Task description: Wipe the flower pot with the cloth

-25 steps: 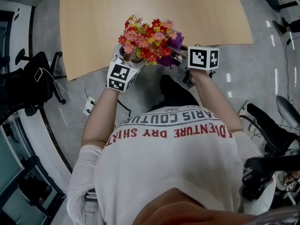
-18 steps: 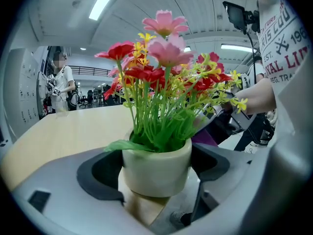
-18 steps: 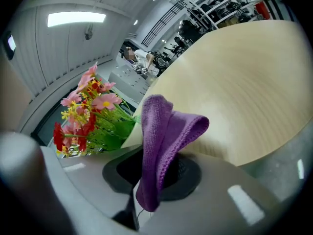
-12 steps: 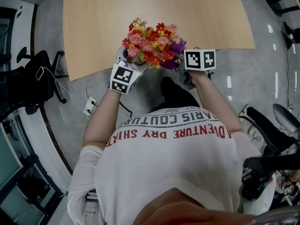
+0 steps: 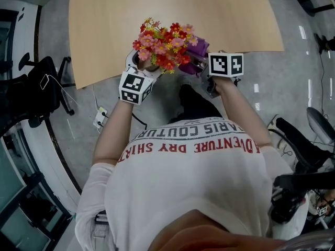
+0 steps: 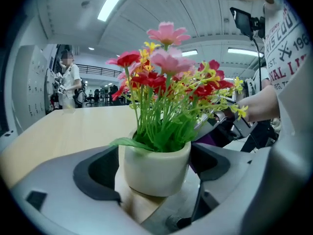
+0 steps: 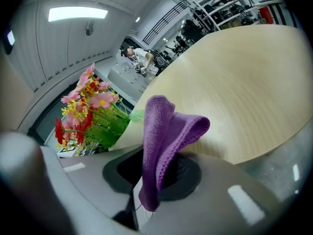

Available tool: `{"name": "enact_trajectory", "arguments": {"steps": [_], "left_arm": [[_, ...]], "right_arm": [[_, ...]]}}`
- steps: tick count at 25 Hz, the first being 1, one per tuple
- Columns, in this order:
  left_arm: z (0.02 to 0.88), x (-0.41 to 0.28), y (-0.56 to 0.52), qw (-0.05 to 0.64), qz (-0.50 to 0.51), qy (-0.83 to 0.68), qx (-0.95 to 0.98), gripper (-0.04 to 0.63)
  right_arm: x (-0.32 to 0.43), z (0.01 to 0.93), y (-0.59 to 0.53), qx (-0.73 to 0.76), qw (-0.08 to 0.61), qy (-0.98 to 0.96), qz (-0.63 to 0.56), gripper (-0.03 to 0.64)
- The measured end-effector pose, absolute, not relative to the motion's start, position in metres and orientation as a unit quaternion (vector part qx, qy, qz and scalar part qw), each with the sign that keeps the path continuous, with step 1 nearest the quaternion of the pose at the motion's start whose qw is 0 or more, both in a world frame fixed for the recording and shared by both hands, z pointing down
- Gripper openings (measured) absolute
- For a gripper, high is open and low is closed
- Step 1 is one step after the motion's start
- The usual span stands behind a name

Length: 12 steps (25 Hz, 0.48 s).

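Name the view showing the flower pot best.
Left gripper view: the cream ceramic flower pot sits centred between the tongs, front wall clear. Head view hides it under pink-red flowers; right gripper view shows a sliver beside the purple cloth.

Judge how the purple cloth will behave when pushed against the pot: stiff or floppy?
Probably floppy: the purple cloth folds over itself and droops below the jaws pinching it. Its looped weave looks soft, so it should conform to the rounded side of the flower pot.

The tabletop [image 5: 172, 4] offers open passage across the upper frame. At its lower edge the flower pot [image 6: 156, 168] and its spreading flowers [image 5: 165, 43] block the middle; a black chair [image 5: 36, 90] crowds the left.
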<state>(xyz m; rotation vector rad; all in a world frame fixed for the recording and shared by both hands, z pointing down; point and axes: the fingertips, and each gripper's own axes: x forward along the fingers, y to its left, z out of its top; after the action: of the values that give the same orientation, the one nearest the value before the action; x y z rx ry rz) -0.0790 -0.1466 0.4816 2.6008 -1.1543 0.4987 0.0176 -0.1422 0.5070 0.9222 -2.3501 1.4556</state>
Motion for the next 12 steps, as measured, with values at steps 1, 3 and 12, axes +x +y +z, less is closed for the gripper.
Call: {"name": "enact_trajectory", "arguments": {"steps": [1,3,12], "left_arm": [[0.481,-0.08,-0.145,0.123,0.168,-0.41,0.888,0.448],[0.483,-0.082,-0.141,0.114,0.164,-0.444,0.874,0.449],[0.492,-0.079,-0.141,0.118,0.151,-0.592,0.783,0.449]], "right_arm": [[0.021,0.505,-0.143,0.317,0.108,-0.802,0.495,0.058],[0.028,0.502,-0.143,0.324,0.096,-0.802,0.493,0.058],[0.058,0.486,-0.132,0.343,0.049,-0.802,0.487,0.058]]}}
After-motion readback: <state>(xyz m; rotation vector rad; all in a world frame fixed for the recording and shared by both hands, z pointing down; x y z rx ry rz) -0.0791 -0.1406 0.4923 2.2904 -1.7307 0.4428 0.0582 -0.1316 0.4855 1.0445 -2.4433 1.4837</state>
